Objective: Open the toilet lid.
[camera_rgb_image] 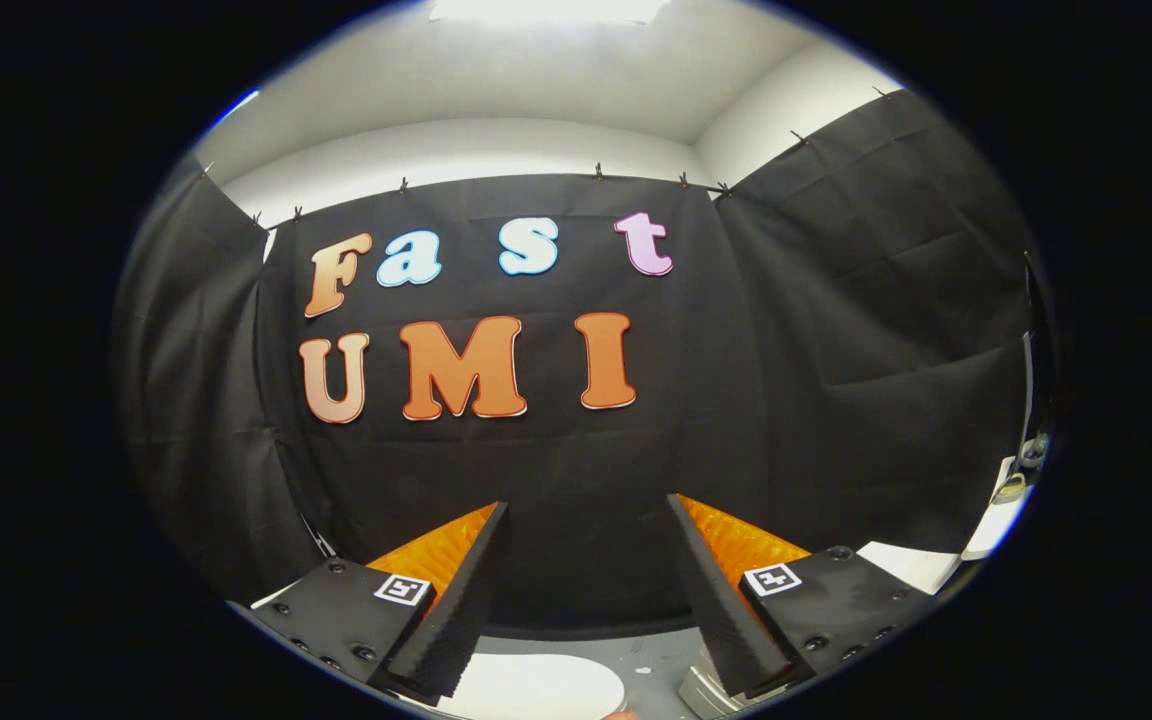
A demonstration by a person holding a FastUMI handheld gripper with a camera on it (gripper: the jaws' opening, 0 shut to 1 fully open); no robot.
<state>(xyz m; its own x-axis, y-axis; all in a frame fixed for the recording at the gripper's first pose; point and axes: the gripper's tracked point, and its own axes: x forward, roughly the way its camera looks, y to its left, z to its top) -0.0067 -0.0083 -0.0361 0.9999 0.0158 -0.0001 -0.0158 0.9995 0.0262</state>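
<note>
My gripper (586, 515) is open, its two fingers spread wide with nothing between them, pointing at the black cloth wall. Below and between the fingers' bases, a rounded white shape (536, 688) shows on a grey floor; it may be the toilet lid, but too little of it is visible to tell. The fingers are held above it and apart from it.
Black cloth (836, 350) hangs on the back and both sides of the booth, with a white wall and ceiling above. A white flat edge (921, 565) and small items lie beyond the right finger. A metal piece (701, 690) sits by the right finger's base.
</note>
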